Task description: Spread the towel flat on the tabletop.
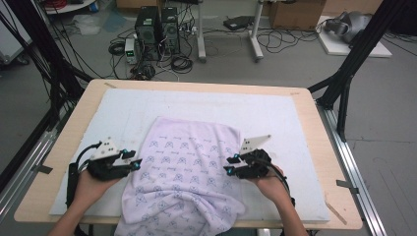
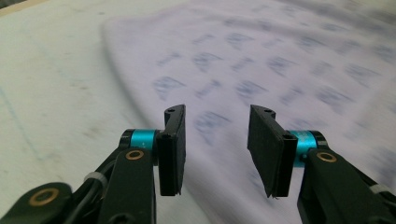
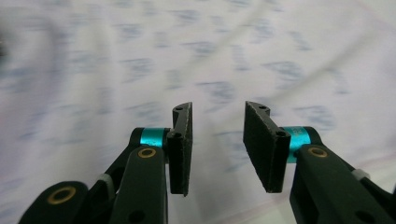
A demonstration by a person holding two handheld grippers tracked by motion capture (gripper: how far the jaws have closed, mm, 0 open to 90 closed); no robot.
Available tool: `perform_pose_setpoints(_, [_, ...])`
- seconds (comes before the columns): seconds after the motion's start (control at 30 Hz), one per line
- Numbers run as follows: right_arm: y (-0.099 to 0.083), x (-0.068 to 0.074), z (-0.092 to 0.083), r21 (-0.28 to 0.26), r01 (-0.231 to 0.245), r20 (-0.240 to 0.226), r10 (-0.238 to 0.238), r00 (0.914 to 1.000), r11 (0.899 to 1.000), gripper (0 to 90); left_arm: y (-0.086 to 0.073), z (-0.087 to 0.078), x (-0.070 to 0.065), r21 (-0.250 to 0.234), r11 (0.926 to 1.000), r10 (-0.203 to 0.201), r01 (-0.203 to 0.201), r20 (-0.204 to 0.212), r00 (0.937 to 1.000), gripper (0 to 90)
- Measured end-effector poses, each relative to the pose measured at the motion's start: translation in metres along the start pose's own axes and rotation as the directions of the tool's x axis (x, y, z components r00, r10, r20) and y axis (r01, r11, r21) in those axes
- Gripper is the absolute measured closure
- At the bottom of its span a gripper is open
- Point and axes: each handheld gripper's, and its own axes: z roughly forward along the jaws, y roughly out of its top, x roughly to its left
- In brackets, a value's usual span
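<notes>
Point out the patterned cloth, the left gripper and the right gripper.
patterned cloth (image 1: 184,162): high view, middle of its printed top face.
left gripper (image 1: 137,162): high view, between its open jaw tips.
right gripper (image 1: 228,164): high view, between its open jaw tips.

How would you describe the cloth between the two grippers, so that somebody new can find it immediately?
Find the wooden table with a white mat on top. In the mat's middle, reaching over the near edge, lies the cloth. It is pale lilac with small blue printed motifs, rumpled at the near end, the one soft patterned thing there.

A pale patterned cloth (image 1: 184,172) lies rumpled on the table (image 1: 305,105), the left gripper (image 1: 132,161) and right gripper (image 1: 230,164) flanking it.
</notes>
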Motion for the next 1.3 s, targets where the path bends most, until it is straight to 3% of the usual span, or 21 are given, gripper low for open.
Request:
perform_pose_setpoints(0.07, [-0.002,-0.018,0.012,0.035,-0.055,0.033,0.054,0.998,0.998,60.3,0.0,0.016,0.012,0.06,0.9971,-0.044,0.046,-0.033,0.9985,55.7])
perform_pose_setpoints(0.13, [-0.006,-0.024,0.021,0.076,-0.071,0.061,0.067,0.9959,0.995,59.5,-0.003,0.028,0.017,0.086,0.994,-0.065,0.068,-0.043,0.997,55.7])
perform_pose_setpoints(0.2, [-0.007,-0.027,0.027,0.065,-0.071,0.074,0.066,0.995,0.995,68.9,-0.005,0.037,0.017,0.121,0.9913,-0.047,0.05,-0.029,0.9985,71.3])
perform_pose_setpoints(0.27, [-0.005,-0.027,0.029,0.066,-0.053,0.075,0.048,0.996,0.996,86.6,-0.004,0.039,0.014,0.112,0.9931,-0.034,0.035,-0.014,0.9993,86.0])
perform_pose_setpoints(0.3, [-0.004,-0.027,0.03,0.063,-0.044,0.06,0.04,0.9974,0.997,87.7,-0.002,0.038,0.013,0.124,0.9921,-0.016,0.02,-0.036,0.9992,86.7])
perform_pose_setpoints(0.37, [-0.001,-0.027,0.029,0.06,-0.053,0.065,0.049,0.9967,0.997,88.2,0.004,0.029,0.009,0.082,0.9965,-0.011,0.018,-0.085,0.9963,87.0])
perform_pose_setpoints(0.47, [0.006,-0.016,0.014,0.001,-0.023,0.056,0.023,0.9982,1.0,88.2,0.011,0.011,-0.004,0.037,0.999,0.028,-0.024,-0.105,0.9941,86.7])
perform_pose_setpoints(0.53, [0.01,-0.005,0.007,-0.009,0.002,0.009,-0.002,1.0,1.0,88.1,0.012,0.0,-0.017,0.028,0.9972,0.07,-0.07,-0.032,0.997,86.2])
perform_pose_setpoints(0.57, [0.01,0.003,0.005,0.004,0.011,-0.047,-0.011,0.9988,1.0,87.8,0.01,-0.003,-0.026,0.028,0.9964,0.076,-0.08,0.114,0.9905,85.0])
perform_pose_setpoints(0.6, [0.01,0.011,0.005,0.016,0.022,-0.161,-0.019,0.9868,1.0,85.1,0.009,-0.003,-0.031,0.029,0.9955,0.081,-0.09,0.22,0.972,79.7])
perform_pose_setpoints(0.63, [0.01,0.016,0.005,0.013,0.035,-0.207,-0.032,0.9779,0.999,78.7,0.007,-0.004,-0.041,0.03,0.9888,0.131,-0.146,0.292,0.9472,72.9])
perform_pose_setpoints(0.67, [0.011,0.023,0.004,-0.001,0.044,-0.216,-0.043,0.9754,0.999,73.0,0.007,-0.004,-0.045,0.029,0.9851,0.154,-0.17,0.293,0.9438,66.7])
perform_pose_setpoints(0.73, [0.014,0.021,0.001,-0.026,0.035,-0.176,-0.039,0.9836,0.999,69.5,0.009,0.0,-0.043,0.026,0.9893,0.131,-0.144,0.274,0.9526,56.7])
perform_pose_setpoints(0.83, [0.018,0.006,0.001,-0.027,0.005,-0.049,-0.006,0.9988,1.0,66.6,0.013,0.007,-0.021,0.012,0.9992,0.037,-0.039,0.151,0.9879,59.5])
perform_pose_setpoints(0.87, [0.017,0.0,0.003,-0.016,-0.011,-0.004,0.011,0.9999,1.0,65.5,0.014,0.009,-0.015,0.005,1.0,0.006,-0.006,0.108,0.9941,60.3])
perform_pose_setpoints(0.9, [0.017,-0.005,0.005,-0.008,-0.022,0.023,0.022,0.9995,1.0,65.5,0.015,0.013,-0.006,-0.007,0.999,-0.044,0.045,0.075,0.9962,60.9])
perform_pose_setpoints(0.97, [0.012,-0.02,0.012,0.01,-0.075,0.072,0.074,0.9946,0.997,63.9,0.016,0.024,0.005,0.006,0.9958,-0.092,0.091,0.02,0.9956,61.8])
perform_pose_setpoints(1.1, [0.006,-0.035,0.028,0.038,-0.129,0.116,0.124,0.9855,0.991,60.4,0.012,0.047,0.013,0.084,0.9841,-0.157,0.156,0.002,0.9876,55.7])
perform_pose_setpoints(1.17, [0.005,-0.036,0.039,0.07,-0.112,0.125,0.103,0.9868,0.991,63.7,0.011,0.055,0.011,0.103,0.9839,-0.15,0.146,0.03,0.9882,62.7])
perform_pose_setpoints(1.27, [0.007,-0.036,0.04,0.068,-0.089,0.106,0.081,0.991,0.994,86.4,0.012,0.061,0.006,0.127,0.9872,-0.104,0.096,0.06,0.9927,87.4])
perform_pose_setpoints(1.3, [0.007,-0.036,0.039,0.078,-0.077,0.105,0.068,0.9922,0.994,87.5,0.013,0.061,0.005,0.119,0.9891,-0.095,0.087,0.061,0.9937,89.4])
